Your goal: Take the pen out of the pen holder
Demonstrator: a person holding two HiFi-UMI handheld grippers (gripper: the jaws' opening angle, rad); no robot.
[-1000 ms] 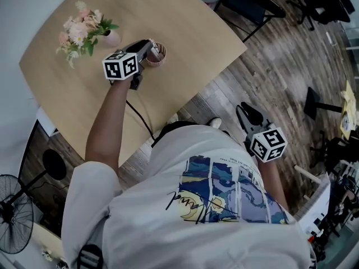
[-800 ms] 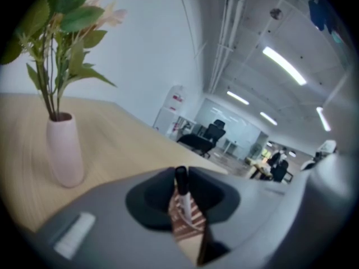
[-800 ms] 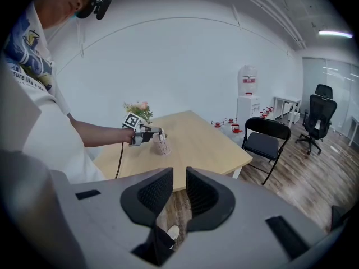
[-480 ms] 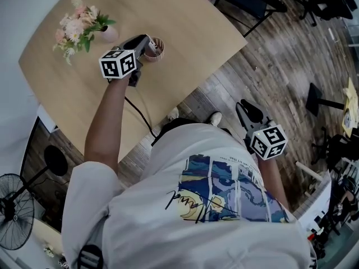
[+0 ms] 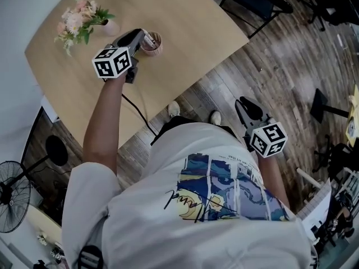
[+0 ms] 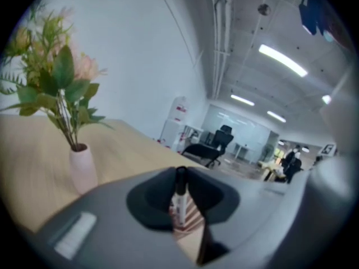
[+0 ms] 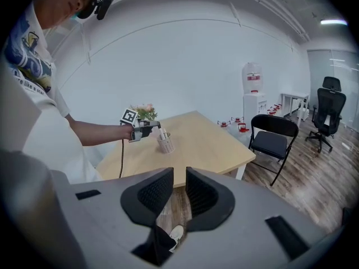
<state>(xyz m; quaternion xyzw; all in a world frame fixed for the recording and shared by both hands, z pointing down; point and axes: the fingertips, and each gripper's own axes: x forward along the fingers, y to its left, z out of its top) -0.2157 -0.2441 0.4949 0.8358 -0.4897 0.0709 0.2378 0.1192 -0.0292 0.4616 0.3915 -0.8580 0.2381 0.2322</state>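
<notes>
The pen (image 6: pixel 180 198), white with a black cap, stands upright between the pads of my left gripper (image 6: pixel 180 206), which is shut on it. Its lower end still hangs over the striped pen holder (image 6: pixel 189 223) right below. In the head view the left gripper (image 5: pixel 145 37) hovers at the rim of the pen holder (image 5: pixel 153 45) on the wooden table (image 5: pixel 179 21). My right gripper (image 5: pixel 245 106) hangs off the table over the floor, jaws a narrow gap apart with nothing between them. From the right gripper view the pen holder (image 7: pixel 165 144) is small and far off.
A small pink vase of flowers (image 5: pixel 78 22) stands just left of the pen holder, close to the left gripper. A black cable (image 5: pixel 137 114) trails off the table's near edge. A black chair (image 7: pixel 272 142) stands at the table's far corner, and a fan (image 5: pixel 11 198) stands on the floor.
My left gripper has risen above the pen holder with the pen in its jaws, which pulls the pen upward. The right gripper has stayed where it was.
</notes>
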